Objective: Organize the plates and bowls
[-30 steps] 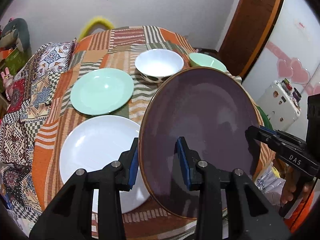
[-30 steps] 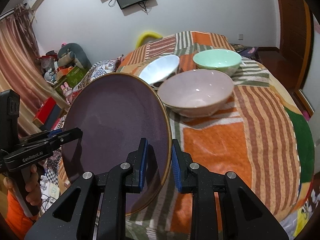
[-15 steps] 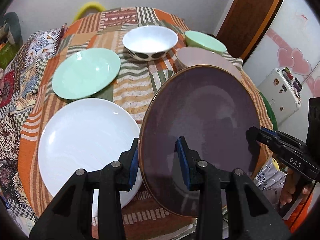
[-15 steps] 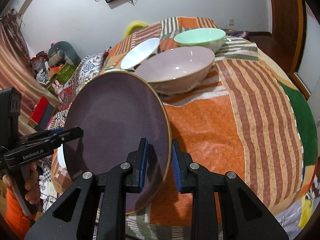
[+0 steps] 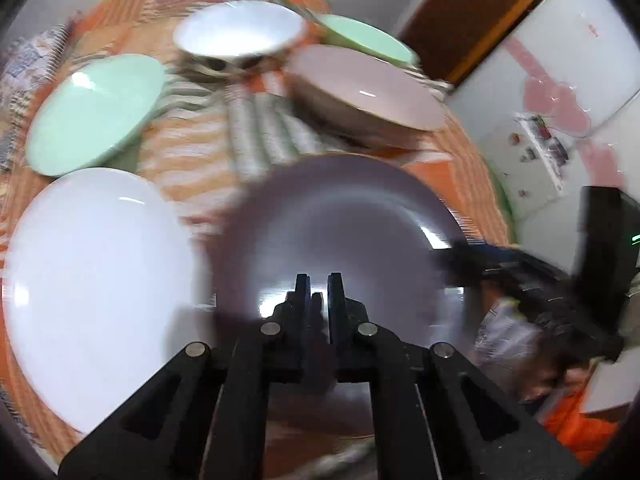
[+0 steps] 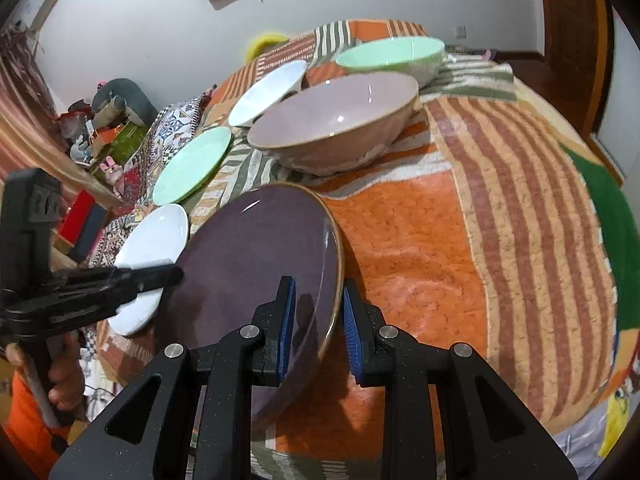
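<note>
One purple plate [image 6: 256, 248] (tilted, rim-up)

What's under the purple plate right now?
Striped orange tablecloth shows beside and beyond the purple plate; the plate hides whatever lies directly beneath it. The white plate sits off its left edge.
</note>
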The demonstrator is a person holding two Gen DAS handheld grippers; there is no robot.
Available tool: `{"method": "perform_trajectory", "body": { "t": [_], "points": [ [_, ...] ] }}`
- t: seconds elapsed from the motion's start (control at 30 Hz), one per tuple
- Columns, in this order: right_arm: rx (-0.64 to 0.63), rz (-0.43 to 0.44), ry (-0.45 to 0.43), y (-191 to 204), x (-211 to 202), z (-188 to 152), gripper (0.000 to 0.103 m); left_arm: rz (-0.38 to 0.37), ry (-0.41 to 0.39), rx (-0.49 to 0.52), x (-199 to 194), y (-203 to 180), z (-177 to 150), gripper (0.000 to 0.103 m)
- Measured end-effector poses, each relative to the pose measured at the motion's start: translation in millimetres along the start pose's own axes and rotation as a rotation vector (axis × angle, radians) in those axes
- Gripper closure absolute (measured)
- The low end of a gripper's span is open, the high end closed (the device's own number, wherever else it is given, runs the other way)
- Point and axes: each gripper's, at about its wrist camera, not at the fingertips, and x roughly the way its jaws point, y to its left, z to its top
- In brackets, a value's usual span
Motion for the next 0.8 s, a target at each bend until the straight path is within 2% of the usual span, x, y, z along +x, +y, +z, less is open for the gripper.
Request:
{"method": "perform_trajectory", "body": {
  "t": [0.07, 0.17, 0.23, 0.43, 0.57, 0.7, 0.8],
  "points": [
    [-0.011, -0.002, 0.006, 0, 2, 0, 0.083, 0.086, -0.068, 0.071, -5, -16, 5, 0.096],
    [0.008, 0.008, 0.022, -7, 6, -2, 0.084, 0.093, -0.098, 0.051, -12, -15, 9, 0.096],
    [0.026, 0.010, 0.020, -12, 6, -3, 0.088, 0.137, -0.121, 0.038, -18, -8, 9, 0.095],
    [0.016, -0.010, 0.008, -16, 1, -2, 0.090, 0.228, -0.088, -0.040, -19, 33, 2, 0.093],
    [-0.001, -0.030, 0.015, -15, -1, -4, 0.088, 0.214, -0.052, -0.092, -13, 51, -11, 0.093],
    [0.007, -0.031, 0.027, -17, -1, -6, 0.088, 0.212, -0.050, -0.085, -10, 50, -18, 0.088],
    [0.007, -0.028, 0.032, -16, -1, -7, 0.088, 0.151, -0.018, -0.093, -3, 48, -19, 0.088]
  ]
}}
